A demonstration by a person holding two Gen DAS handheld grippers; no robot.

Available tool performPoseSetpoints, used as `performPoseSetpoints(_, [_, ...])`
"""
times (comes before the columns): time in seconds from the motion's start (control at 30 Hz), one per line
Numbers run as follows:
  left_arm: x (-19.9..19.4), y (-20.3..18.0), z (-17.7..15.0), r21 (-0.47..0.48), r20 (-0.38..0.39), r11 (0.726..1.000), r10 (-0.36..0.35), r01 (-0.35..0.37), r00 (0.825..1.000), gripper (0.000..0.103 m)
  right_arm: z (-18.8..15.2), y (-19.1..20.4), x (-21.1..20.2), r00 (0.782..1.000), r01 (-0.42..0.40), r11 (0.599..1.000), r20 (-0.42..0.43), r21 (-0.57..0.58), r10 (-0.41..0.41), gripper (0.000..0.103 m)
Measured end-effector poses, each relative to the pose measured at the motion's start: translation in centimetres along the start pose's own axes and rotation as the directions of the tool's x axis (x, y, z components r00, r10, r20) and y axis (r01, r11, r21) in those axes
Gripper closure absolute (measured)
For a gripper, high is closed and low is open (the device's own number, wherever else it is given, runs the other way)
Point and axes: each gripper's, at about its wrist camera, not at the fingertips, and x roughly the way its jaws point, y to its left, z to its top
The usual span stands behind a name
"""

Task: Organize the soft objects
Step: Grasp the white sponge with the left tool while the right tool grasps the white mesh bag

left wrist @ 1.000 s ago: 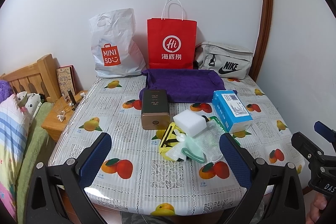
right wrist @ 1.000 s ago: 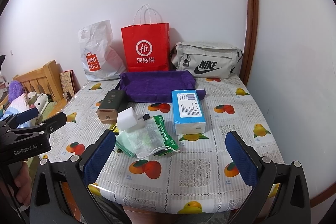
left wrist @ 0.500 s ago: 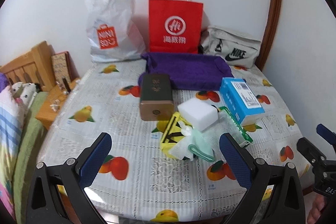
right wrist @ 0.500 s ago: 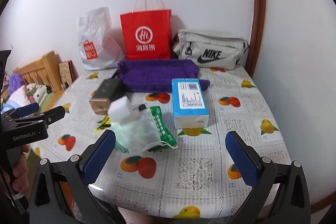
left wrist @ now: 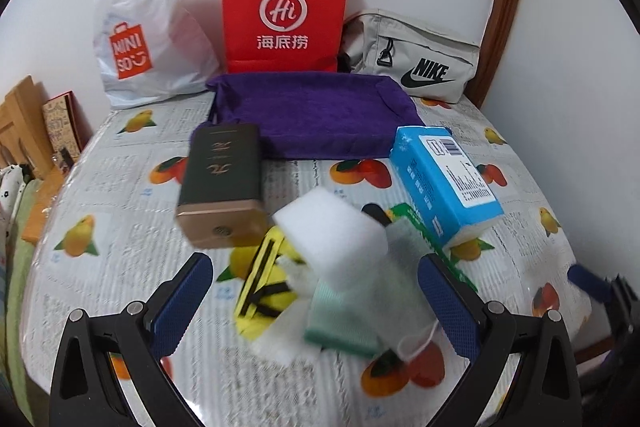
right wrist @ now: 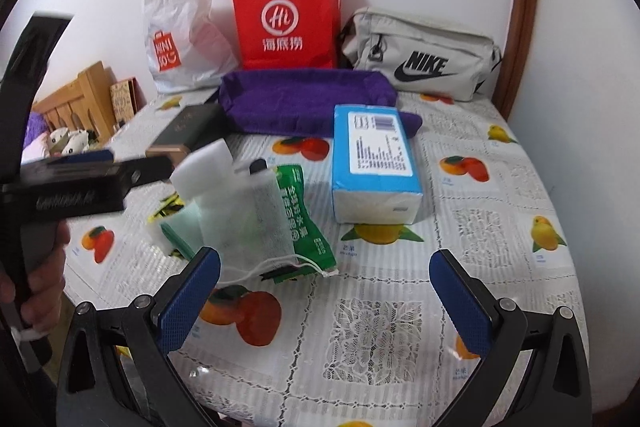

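Sponge (left wrist: 332,231) tops the heap on the desk (left wrist: 120,195) — left tool (left wrist: 312,291) spread wide around it for a pickup; right tool (right wrist: 324,287) likewise released — empty.

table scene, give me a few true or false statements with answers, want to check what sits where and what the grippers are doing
1. The white sponge block lies on top of the pile of soft items. True.
2. The blue tissue pack sits inside the purple tray. False: it lies on the tablecloth in front of the tray.
3. The left gripper is shut on the sponge. False: its jaws are wide open and hold nothing.
4. The red paper bag stands upright against the wall. True.
5. The right gripper is open and empty. True.
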Motion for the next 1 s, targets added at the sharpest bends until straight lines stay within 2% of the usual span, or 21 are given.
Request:
performPoseSetpoints(0.2, [3.4,-0.6,1.0,-0.018,-0.043,1.0,-0.01,0.01,0.999,0.0,-0.2,-0.9,1.9,0.997,-0.068,0.997,-0.041,0.025,0.069,0.0])
performPoseSetpoints(0.37, [5.7,-1.0,1.0,-0.014,-0.081,1.0,0.012,-0.013,0.997,0.0,0.0,-1.1,3.0,0.994,-0.093,0.995,-0.052,0.029,0.095,0.0])
performPoseSetpoints(0.43, [6.3,-1.0,0.8,-0.012,-0.091,1.0,0.02,-0.021,0.996,0.008,0.1,-1.1,3.5,0.993,-0.1,0.995,-0.058,0.024,0.101,0.0])
performPoseSetpoints(0.5, [6.3,-0.7,0.8,-0.017,-0.086,1.0,0.002,-0.003,0.996,0.029,0.2,-0.9,4.1,0.992,-0.108,0.994,-0.065,0.02,0.109,0.0])
performPoseSetpoints(0.53, [6.1,-0.6,0.8,-0.019,-0.079,1.0,-0.017,0.016,0.997,0.032,0.3,-0.8,4.4,0.991,-0.116,0.993,-0.069,0.019,0.117,0.0])
performPoseSetpoints(0.8, [4.1,1.4,0.7,-0.048,-0.036,0.997,-0.06,0.058,0.998,0.035,1.1,2.1,6.2,0.98,-0.19,0.98,-0.073,-0.061,0.186,0.0])
performPoseSetpoints(1.0, [2.4,3.7,-0.2,-0.068,-0.012,0.997,-0.046,0.045,0.999,0.035,1.3,4.7,7.9,0.978,-0.199,0.97,-0.09,-0.138,0.188,0.0])
